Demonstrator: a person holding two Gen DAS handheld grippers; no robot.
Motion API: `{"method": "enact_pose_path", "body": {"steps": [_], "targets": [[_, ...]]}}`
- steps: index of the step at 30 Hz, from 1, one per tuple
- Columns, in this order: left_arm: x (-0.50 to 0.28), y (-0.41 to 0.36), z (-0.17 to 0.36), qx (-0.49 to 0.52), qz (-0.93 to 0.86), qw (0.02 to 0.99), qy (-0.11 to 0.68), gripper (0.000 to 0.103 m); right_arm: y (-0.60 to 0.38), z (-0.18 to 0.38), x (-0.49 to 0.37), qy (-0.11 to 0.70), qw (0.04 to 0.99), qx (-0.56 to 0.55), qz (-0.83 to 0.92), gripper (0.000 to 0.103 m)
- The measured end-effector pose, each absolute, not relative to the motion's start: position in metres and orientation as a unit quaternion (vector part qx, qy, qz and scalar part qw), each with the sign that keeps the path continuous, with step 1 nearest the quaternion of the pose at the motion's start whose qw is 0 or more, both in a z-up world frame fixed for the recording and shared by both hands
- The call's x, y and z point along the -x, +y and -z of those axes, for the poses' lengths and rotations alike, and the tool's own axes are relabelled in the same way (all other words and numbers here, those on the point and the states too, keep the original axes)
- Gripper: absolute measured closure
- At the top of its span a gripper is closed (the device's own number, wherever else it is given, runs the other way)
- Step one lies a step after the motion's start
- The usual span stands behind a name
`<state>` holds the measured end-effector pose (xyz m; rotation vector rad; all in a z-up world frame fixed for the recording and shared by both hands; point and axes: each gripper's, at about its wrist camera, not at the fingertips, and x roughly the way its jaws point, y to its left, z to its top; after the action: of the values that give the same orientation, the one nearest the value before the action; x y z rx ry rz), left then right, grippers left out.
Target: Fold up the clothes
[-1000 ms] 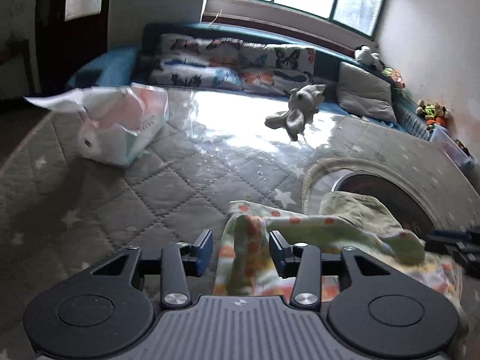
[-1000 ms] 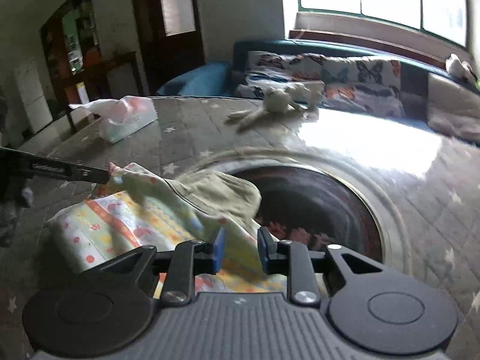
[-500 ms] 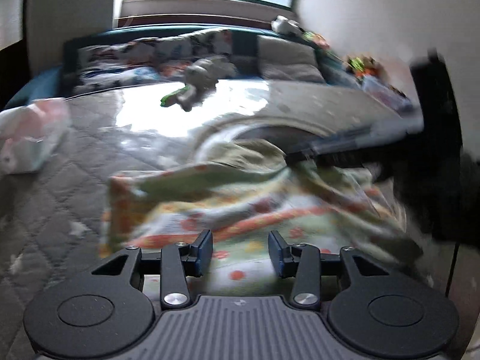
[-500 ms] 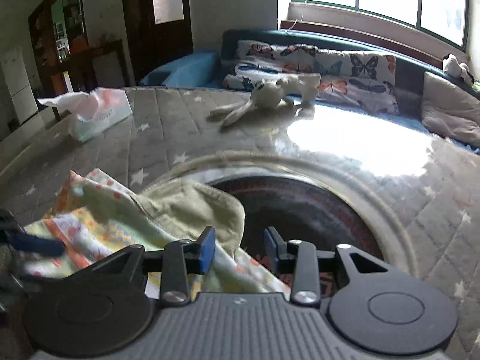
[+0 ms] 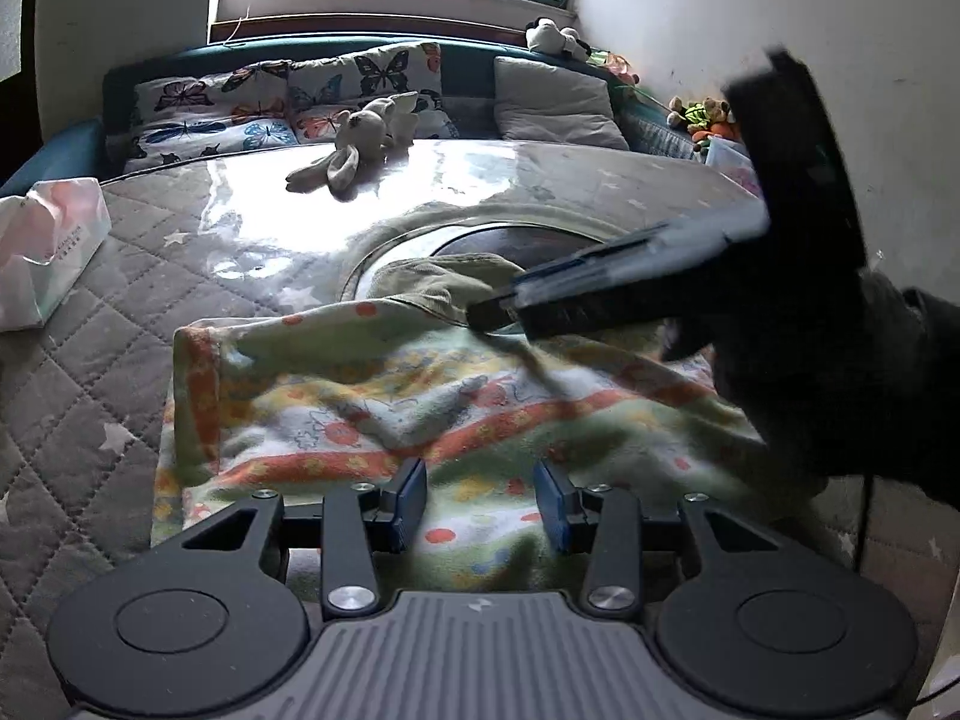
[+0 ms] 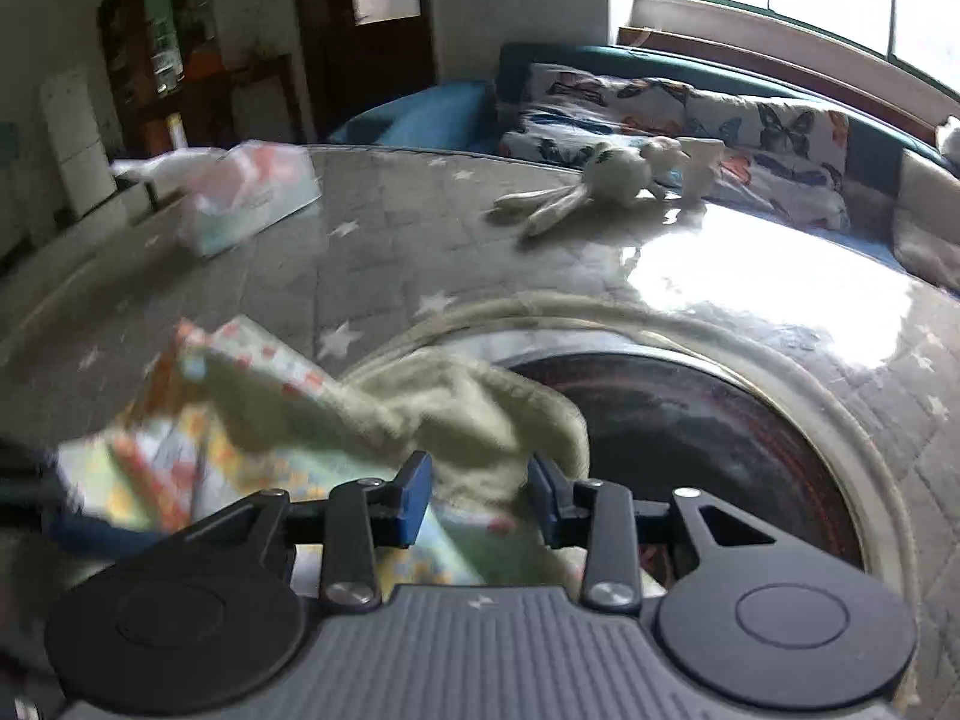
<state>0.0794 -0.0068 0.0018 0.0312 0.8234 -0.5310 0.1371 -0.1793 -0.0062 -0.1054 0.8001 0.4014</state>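
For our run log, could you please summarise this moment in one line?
left tool: open over patterned cloth | right tool: at olive garment, grip unclear

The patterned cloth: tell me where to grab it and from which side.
Probably take the patterned cloth at its near hem, coming in from the near side with the left gripper. That edge lies flat and free on the quilted table cover, while the far edge is folded over, with the right gripper already at it.
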Motion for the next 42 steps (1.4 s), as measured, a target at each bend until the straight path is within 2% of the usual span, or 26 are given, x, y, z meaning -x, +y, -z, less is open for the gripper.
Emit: {"method": "enact_pose_path", "body": {"steps": [10, 17, 19, 21, 22, 29, 34, 36, 39, 41, 42], "targets": [[-0.109, 0.010, -0.017, 0.008, 0.213, 0.896, 0.390, 0.058, -0.206, -0.019, -0.090, 0.364, 0.904, 0.057, -0.215, 0.069], [-0.144, 0.030, -0.007, 0.030, 0.157, 0.904, 0.396, 0.058, -0.226, -0.009, -0.062, 0.376, 0.901, 0.054, -0.208, 0.069], [-0.150, 0.035, -0.002, 0.034, 0.147, 0.906, 0.396, 0.058, -0.236, 0.001, -0.066, 0.384, 0.902, 0.054, -0.190, 0.071], [-0.150, 0.039, -0.001, 0.036, 0.140, 0.910, 0.390, 0.058, -0.247, 0.005, -0.071, 0.382, 0.906, 0.035, -0.180, 0.086], [-0.148, 0.040, -0.003, 0.037, 0.138, 0.911, 0.386, 0.058, -0.251, 0.004, -0.073, 0.384, 0.906, 0.024, -0.176, 0.088], [-0.129, 0.049, -0.015, 0.025, 0.107, 0.926, 0.360, 0.058, -0.239, -0.012, -0.072, 0.355, 0.914, 0.030, -0.192, 0.086], [-0.123, 0.057, -0.010, 0.016, 0.094, 0.923, 0.373, 0.057, -0.218, 0.004, -0.087, 0.371, 0.906, 0.050, -0.198, 0.086], [-0.123, 0.062, -0.004, 0.018, 0.088, 0.919, 0.384, 0.057, -0.220, 0.010, -0.094, 0.375, 0.907, 0.042, -0.186, 0.080], [-0.121, 0.067, 0.001, 0.024, 0.090, 0.915, 0.392, 0.059, -0.223, 0.003, -0.090, 0.367, 0.910, 0.045, -0.187, 0.080], [-0.118, 0.068, 0.001, 0.028, 0.096, 0.914, 0.394, 0.068, -0.222, -0.004, -0.082, 0.360, 0.910, 0.053, -0.197, 0.080], [-0.116, 0.068, 0.001, 0.029, 0.100, 0.913, 0.395, 0.069, -0.219, -0.008, -0.076, 0.357, 0.908, 0.055, -0.212, 0.080]]}}
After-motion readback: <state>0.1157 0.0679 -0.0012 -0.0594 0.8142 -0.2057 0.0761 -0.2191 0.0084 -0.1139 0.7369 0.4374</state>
